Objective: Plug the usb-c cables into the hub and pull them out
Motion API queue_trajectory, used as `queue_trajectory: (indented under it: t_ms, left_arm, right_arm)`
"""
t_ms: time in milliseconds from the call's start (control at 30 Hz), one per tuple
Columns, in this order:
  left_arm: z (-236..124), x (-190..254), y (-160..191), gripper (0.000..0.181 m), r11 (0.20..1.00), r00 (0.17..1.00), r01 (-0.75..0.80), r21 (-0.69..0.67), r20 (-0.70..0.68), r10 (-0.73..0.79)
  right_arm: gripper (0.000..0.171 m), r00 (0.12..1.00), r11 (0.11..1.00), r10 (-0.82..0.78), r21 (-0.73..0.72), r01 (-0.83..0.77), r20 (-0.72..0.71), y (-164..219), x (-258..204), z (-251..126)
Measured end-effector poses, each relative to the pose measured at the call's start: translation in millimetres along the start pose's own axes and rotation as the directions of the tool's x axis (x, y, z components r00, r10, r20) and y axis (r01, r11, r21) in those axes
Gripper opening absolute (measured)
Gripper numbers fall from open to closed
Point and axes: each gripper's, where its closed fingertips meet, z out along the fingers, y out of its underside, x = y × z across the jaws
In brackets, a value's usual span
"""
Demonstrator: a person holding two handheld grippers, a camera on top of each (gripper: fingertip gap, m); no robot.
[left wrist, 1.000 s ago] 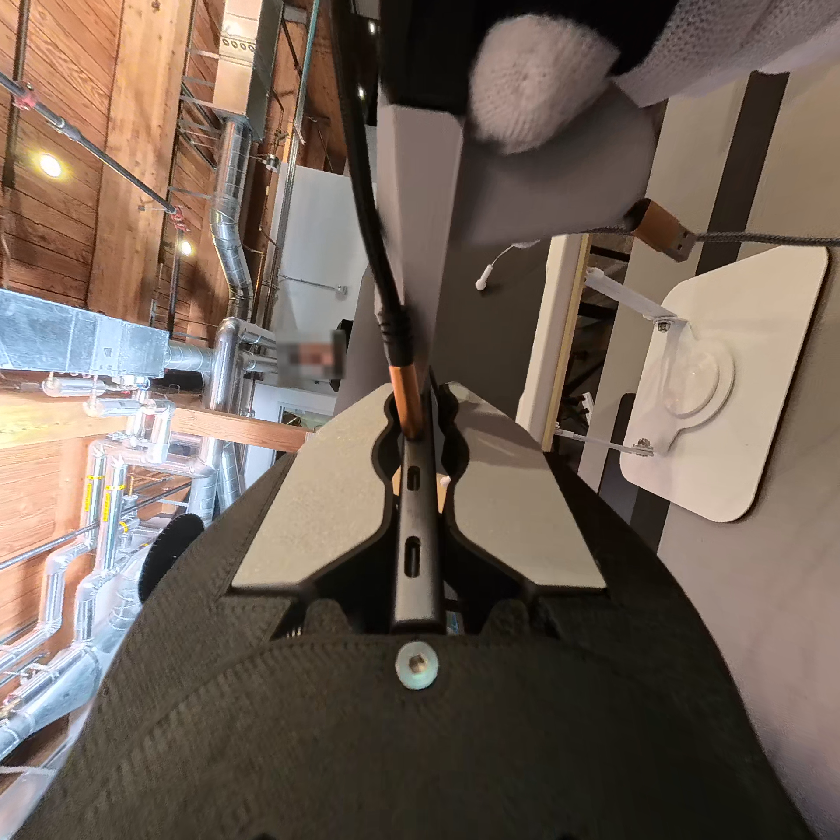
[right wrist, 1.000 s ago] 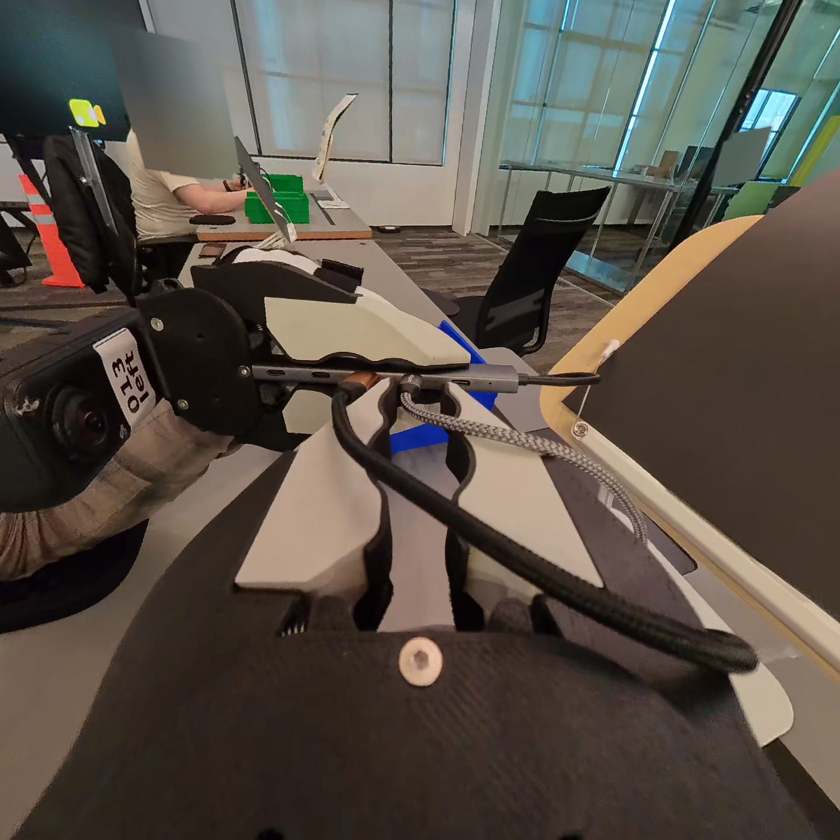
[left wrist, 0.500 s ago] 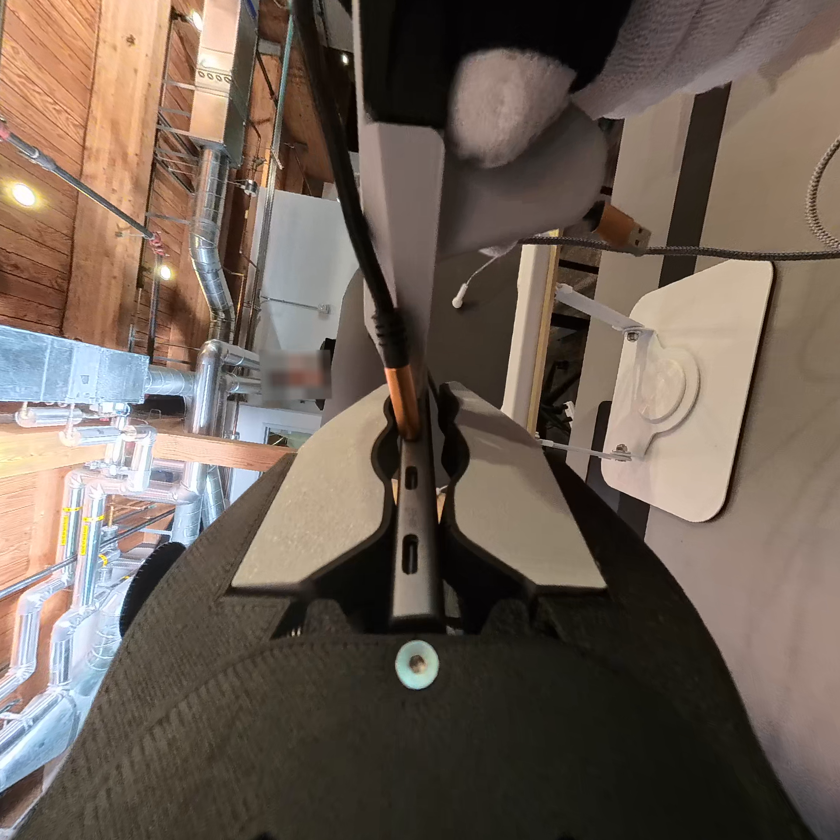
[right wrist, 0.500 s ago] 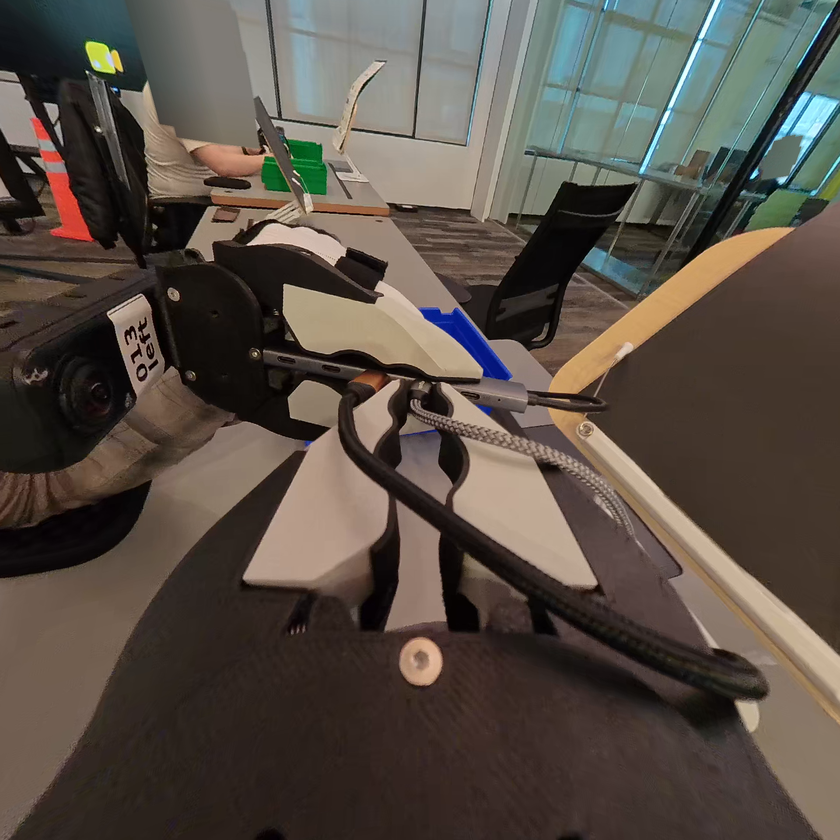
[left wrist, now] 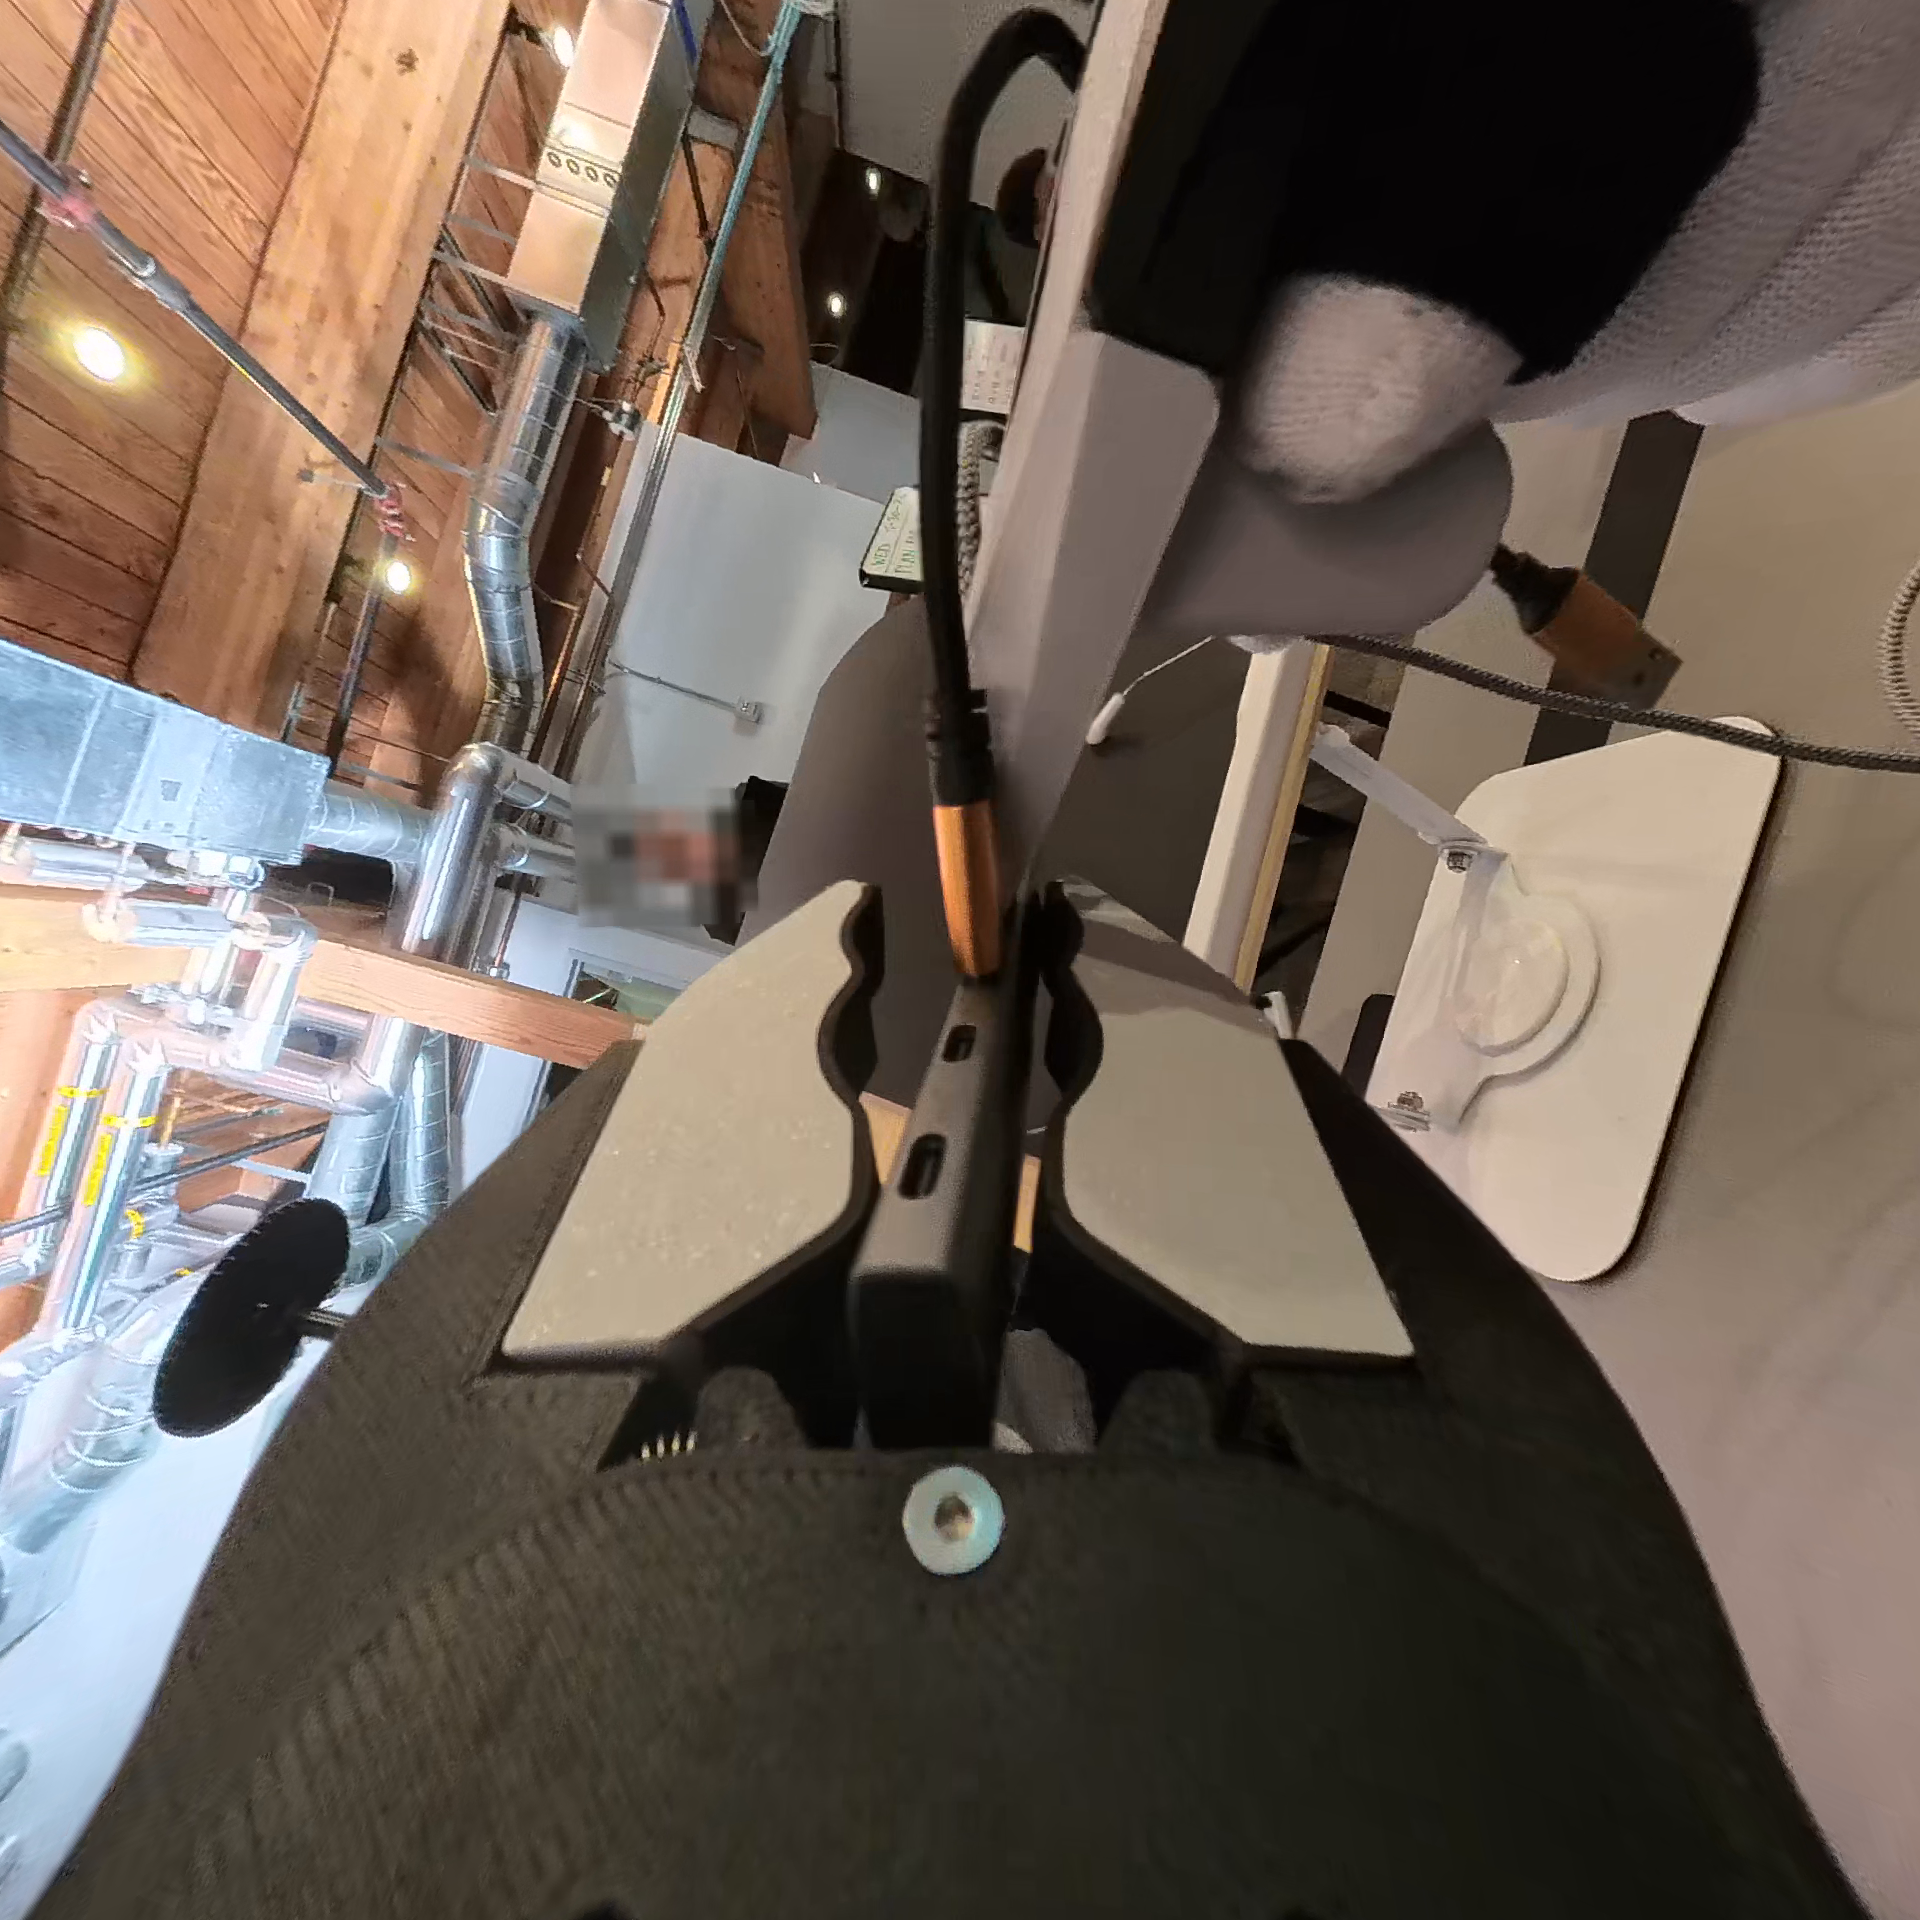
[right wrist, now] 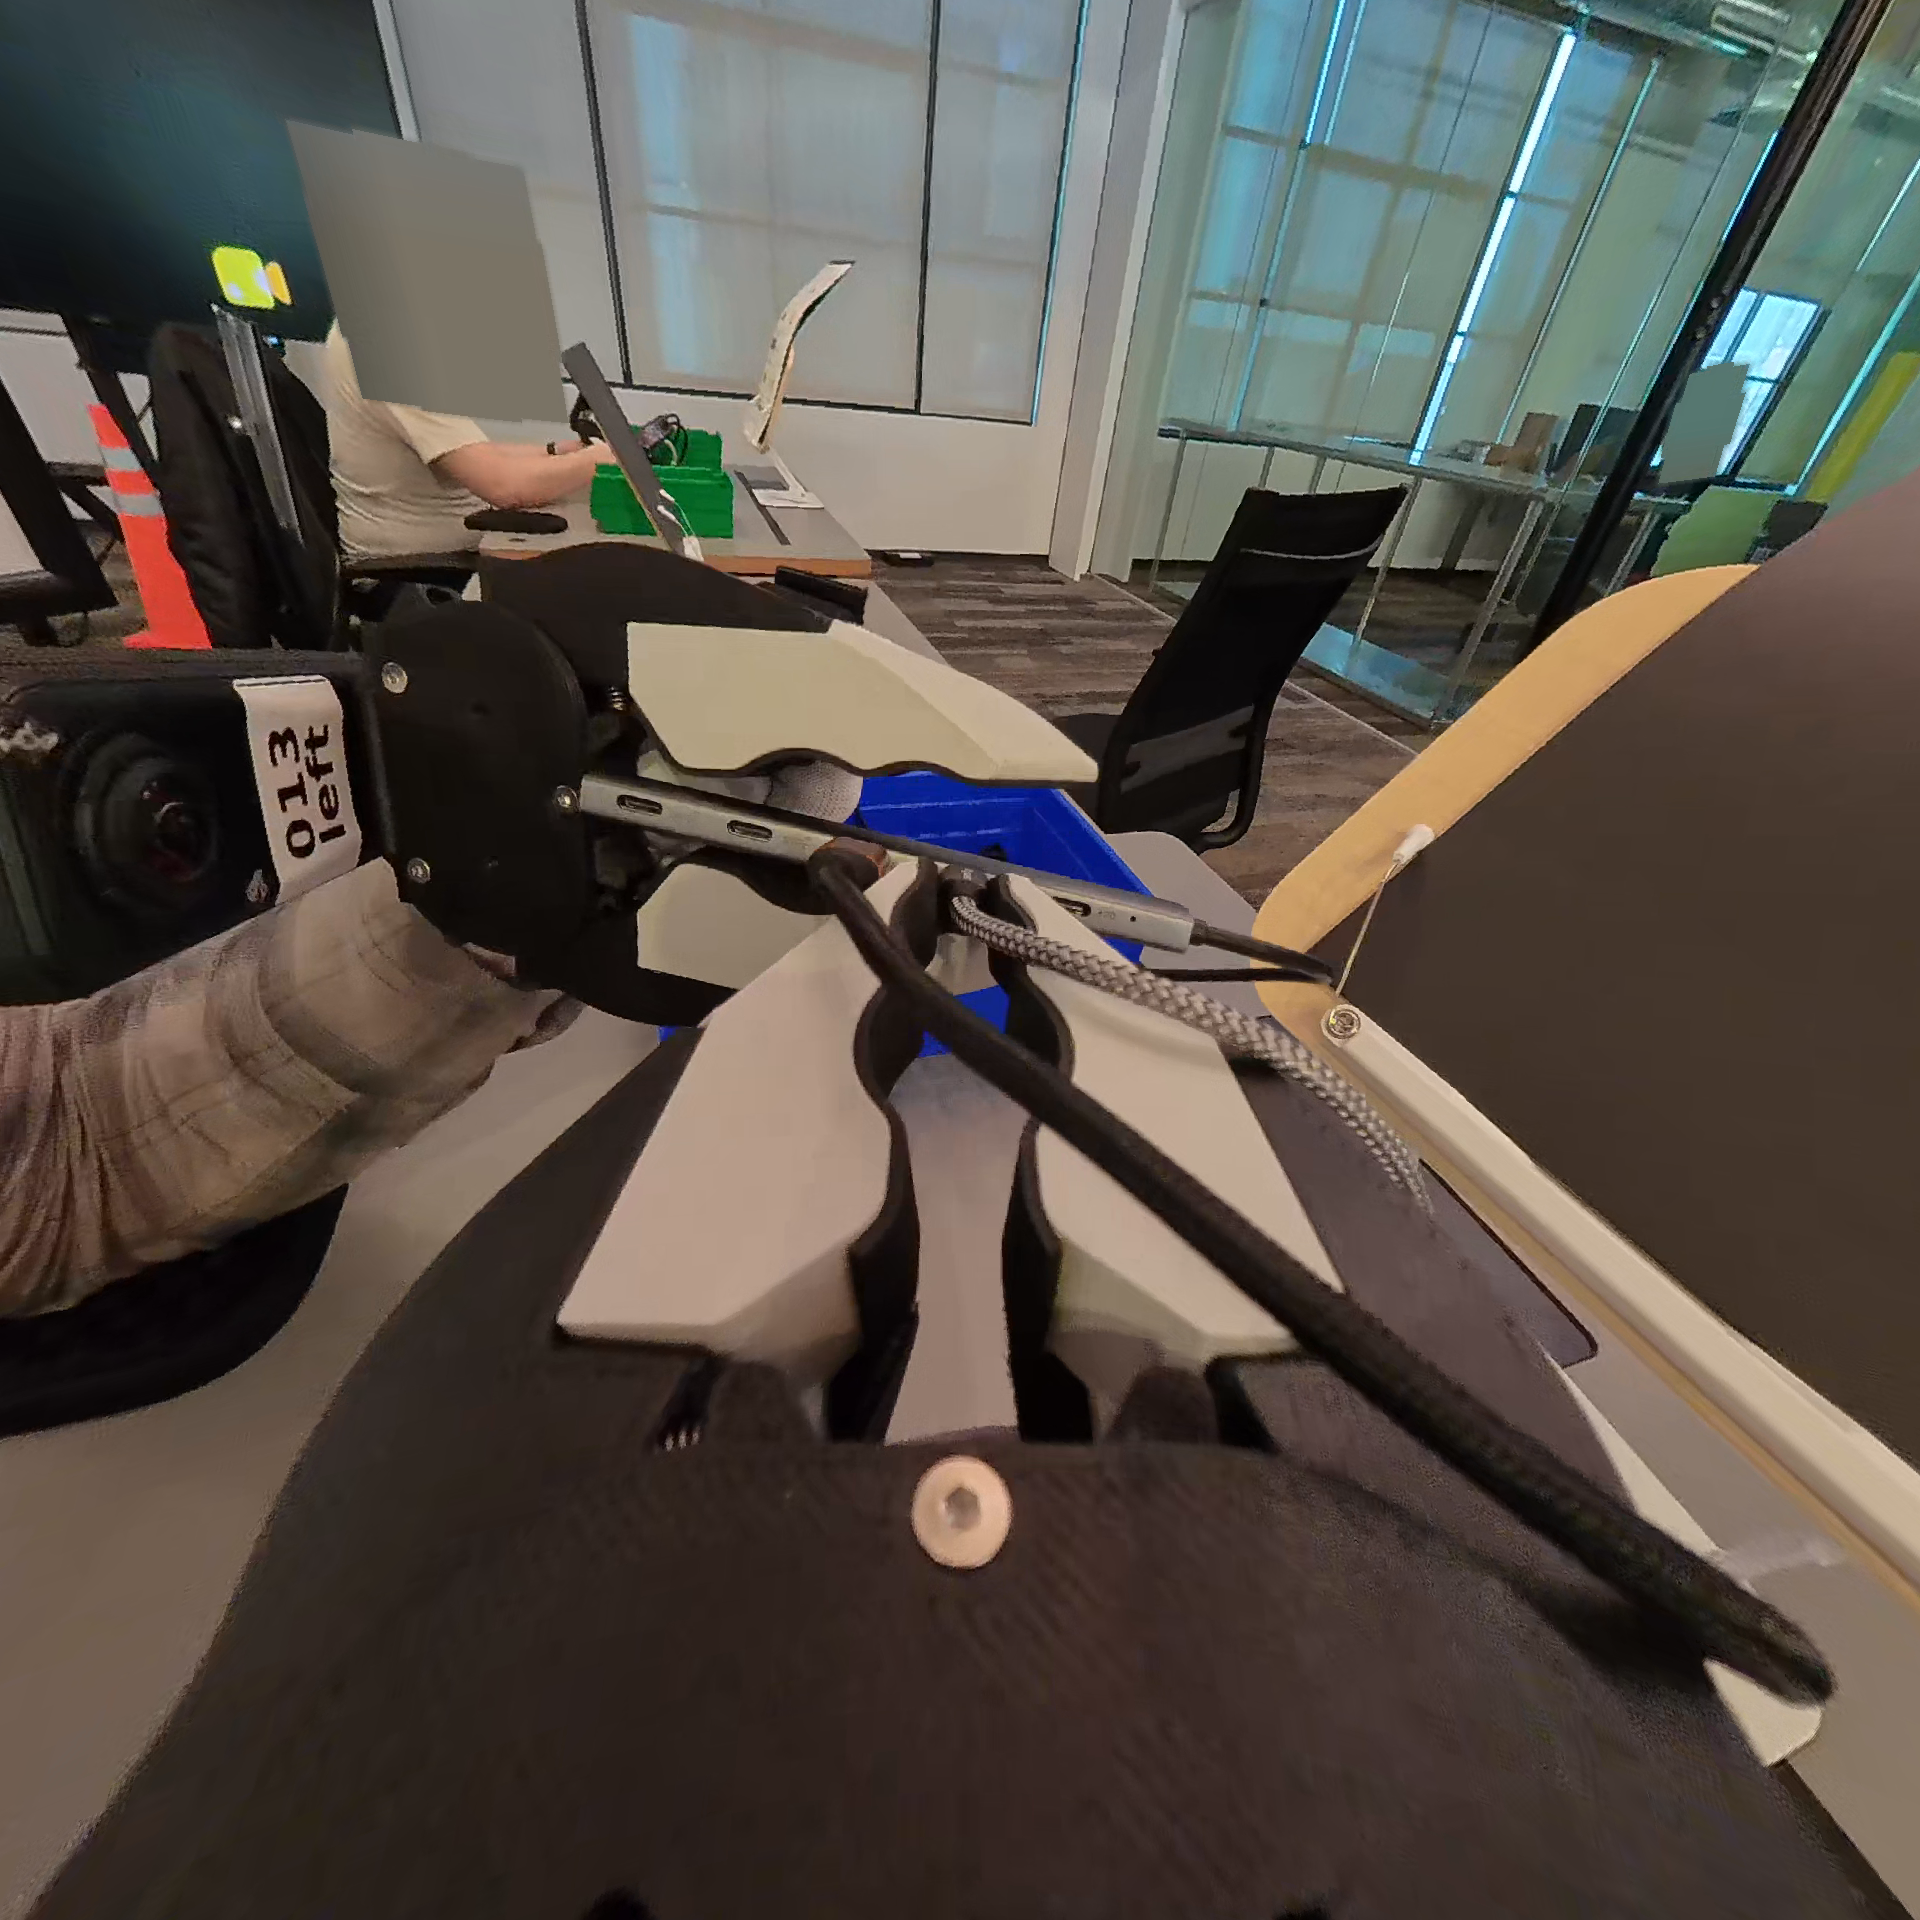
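Observation:
The slim dark-grey hub (left wrist: 935, 1174) lies tilted between my left gripper's (left wrist: 956, 914) fingers, which stand apart; it leans on the right finger. A black cable's copper plug (left wrist: 966, 904) sits in the hub's side. In the right wrist view the hub (right wrist: 707, 821) sticks out of the left gripper toward the right. My right gripper (right wrist: 958, 894) is shut on the plug of the grey braided cable (right wrist: 1143, 987) at the hub's edge. The black cable (right wrist: 1247, 1278) runs back over my right gripper. Its other copper plug (left wrist: 1600, 634) hangs free.
A white board with a clear mount (left wrist: 1590, 1018) lies on the grey table. A blue bin (right wrist: 987, 821) sits behind the hub. A dark panel with a wooden edge (right wrist: 1662, 831) stands at the right. A black chair (right wrist: 1226, 665) and a seated person (right wrist: 395, 478) are behind. The grippers are tip to tip, or close to it.
My left gripper's fingers have spread apart and the hub has tilted loose between them. My right gripper keeps its hold on the grey cable's plug.

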Motion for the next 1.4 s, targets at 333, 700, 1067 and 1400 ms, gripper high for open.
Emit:
queue_trajectory:
  t_ms: [333,700,1067,1400]
  left_arm:
    - [-0.5,-0.4,3.8,0.013,0.999,0.999,0.032,0.008,-0.012,-0.032]
    - [-2.4,2.6,-11.4,0.014,0.993,0.993,-0.107,0.048,0.044,0.105]
    - [1.9,9.7,-12.4,0.014,0.991,0.991,-0.126,0.046,0.039,0.124]
    - [1.6,11.5,-13.7,0.014,0.988,0.989,-0.147,0.048,0.042,0.145]
  right_arm:
    - [0.007,0.987,0.991,-0.134,-0.034,0.132,-0.088,-8.1,-4.2,-2.1]
    - [0.018,0.993,0.981,-0.119,-0.157,0.115,-0.019,5.1,-8.1,-12.1]
    - [0.009,0.996,0.986,-0.093,-0.142,0.092,-0.005,-0.3,-7.8,-20.2]
    - [0.008,0.995,0.982,-0.1,-0.163,0.097,-0.012,3.8,-6.6,-19.9]
